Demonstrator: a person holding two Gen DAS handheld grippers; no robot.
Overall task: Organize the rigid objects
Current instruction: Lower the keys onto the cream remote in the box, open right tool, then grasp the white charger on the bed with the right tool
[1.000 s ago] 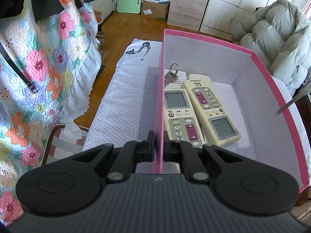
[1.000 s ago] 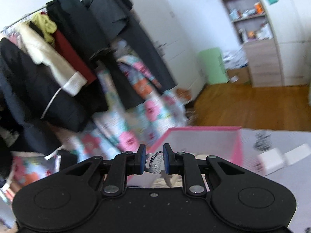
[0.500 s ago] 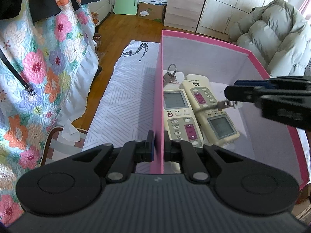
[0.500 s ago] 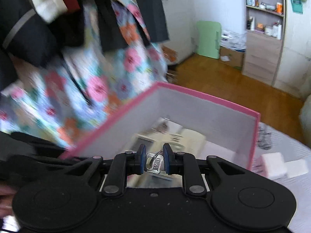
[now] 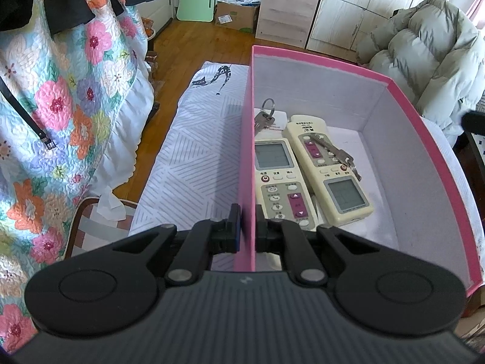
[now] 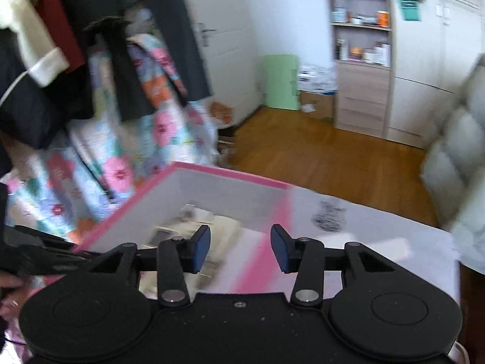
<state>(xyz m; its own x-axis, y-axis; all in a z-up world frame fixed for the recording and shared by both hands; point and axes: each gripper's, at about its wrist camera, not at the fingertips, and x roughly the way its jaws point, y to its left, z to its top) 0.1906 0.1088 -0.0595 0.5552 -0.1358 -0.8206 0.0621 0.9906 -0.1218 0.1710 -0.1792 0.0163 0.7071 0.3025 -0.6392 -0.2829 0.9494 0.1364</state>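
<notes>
My left gripper is shut on the left wall of the pink box. Inside the box lie two cream remote controls side by side, one on the left and one on the right. A bunch of keys rests on top of the right remote. Another key on a ring lies at the far left of the box. In the blurred right wrist view my right gripper hovers over the pink box, its jaws opening with nothing between them.
The box stands on a white patterned cushion. A flowered quilt and dark clothes hang at the left. A grey padded jacket lies at the right. Wooden floor, drawers and cupboards lie beyond.
My right gripper, which carried the keys over the box, has let them go onto the right remote and drawn back out of the left wrist view. My left gripper kept its hold.
</notes>
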